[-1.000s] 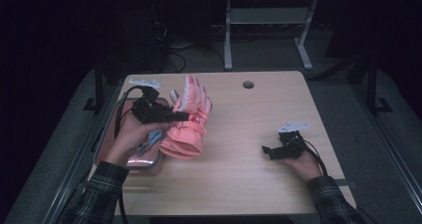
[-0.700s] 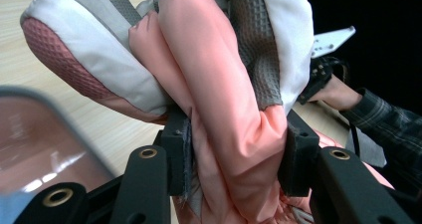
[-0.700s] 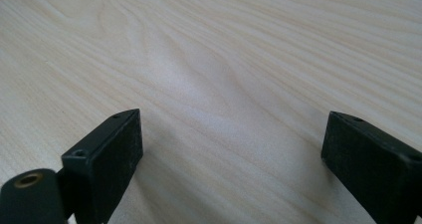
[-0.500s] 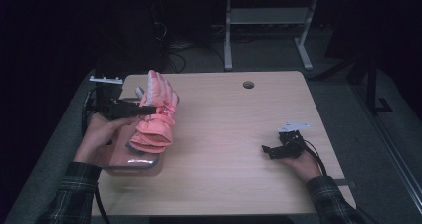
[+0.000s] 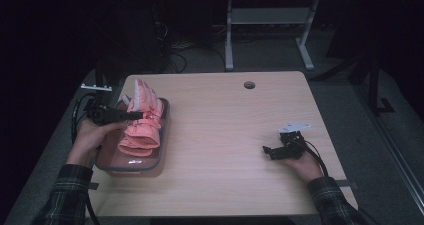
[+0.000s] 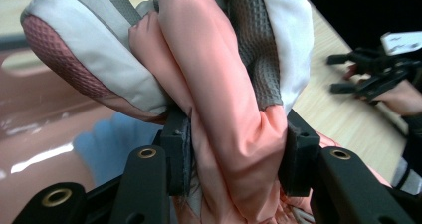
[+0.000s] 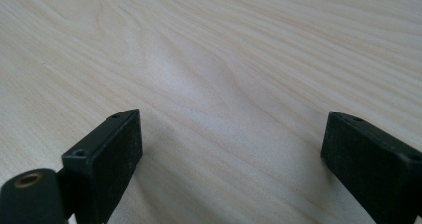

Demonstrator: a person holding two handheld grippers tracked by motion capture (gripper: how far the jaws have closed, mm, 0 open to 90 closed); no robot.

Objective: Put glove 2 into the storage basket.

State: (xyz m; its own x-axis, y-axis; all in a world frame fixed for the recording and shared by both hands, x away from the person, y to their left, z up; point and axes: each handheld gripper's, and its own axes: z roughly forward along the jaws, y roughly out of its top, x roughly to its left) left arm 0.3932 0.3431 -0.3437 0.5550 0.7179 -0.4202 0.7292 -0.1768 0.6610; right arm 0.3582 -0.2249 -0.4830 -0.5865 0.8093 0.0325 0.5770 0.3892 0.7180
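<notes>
A pink glove (image 5: 142,121) with grey and white palm patches hangs over a pink tray (image 5: 162,147) at the table's left. My left gripper (image 5: 135,116) is shut on the pink glove (image 6: 219,84), its pads squeezing the bunched fabric from both sides (image 6: 234,159). Whether the glove's lower part touches the tray I cannot tell. At the right of the table my right gripper (image 5: 270,152) rests on the wood, open, with bare tabletop between its jaws (image 7: 231,169).
The wooden table (image 5: 225,135) has a round cable hole (image 5: 249,85) near its far edge. Behind the table stand a white desk frame (image 5: 270,30) and cables on the floor. The left gripper's cable (image 5: 77,117) loops off the table's left side.
My left gripper has carried the glove leftward from the table's middle-left to above the pink tray and slightly lower. The right gripper has stayed where it was.
</notes>
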